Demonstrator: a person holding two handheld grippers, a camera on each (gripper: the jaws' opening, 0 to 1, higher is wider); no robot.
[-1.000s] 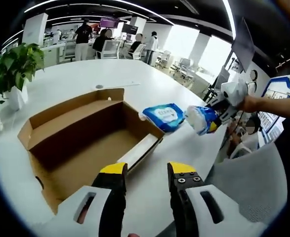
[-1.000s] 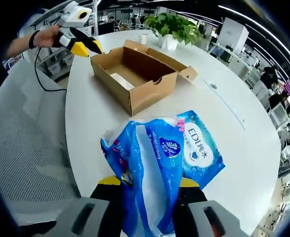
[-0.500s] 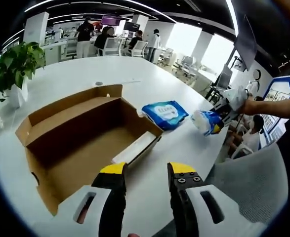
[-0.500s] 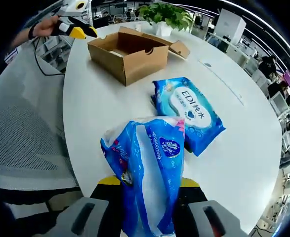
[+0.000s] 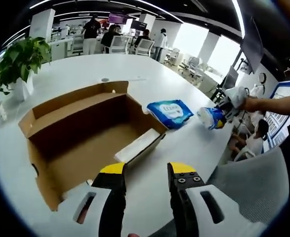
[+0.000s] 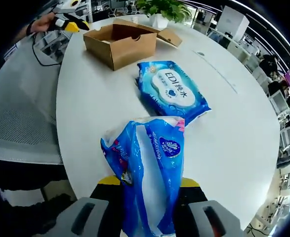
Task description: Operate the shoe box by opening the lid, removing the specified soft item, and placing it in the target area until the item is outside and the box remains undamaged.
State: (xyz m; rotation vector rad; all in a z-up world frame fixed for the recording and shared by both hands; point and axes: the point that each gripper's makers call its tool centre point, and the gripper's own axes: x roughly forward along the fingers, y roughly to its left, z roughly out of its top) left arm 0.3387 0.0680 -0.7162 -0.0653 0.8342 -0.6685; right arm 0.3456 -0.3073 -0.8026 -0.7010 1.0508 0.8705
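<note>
On a white tabletop, the shoe box lies open with a pale packet still inside, the left gripper poised before it, jaws spread and empty. Beside the box rests a blue wipes pack. At right, the right gripper pinches a soft tissue pack at its end; it looks light, squashy and slippery-wrapped.

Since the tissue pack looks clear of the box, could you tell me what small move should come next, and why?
Probably lower the right gripper to the white table and release: it grips the blue tissue pack above bare tabletop, beside the wipes pack, well away from the open shoe box.
</note>
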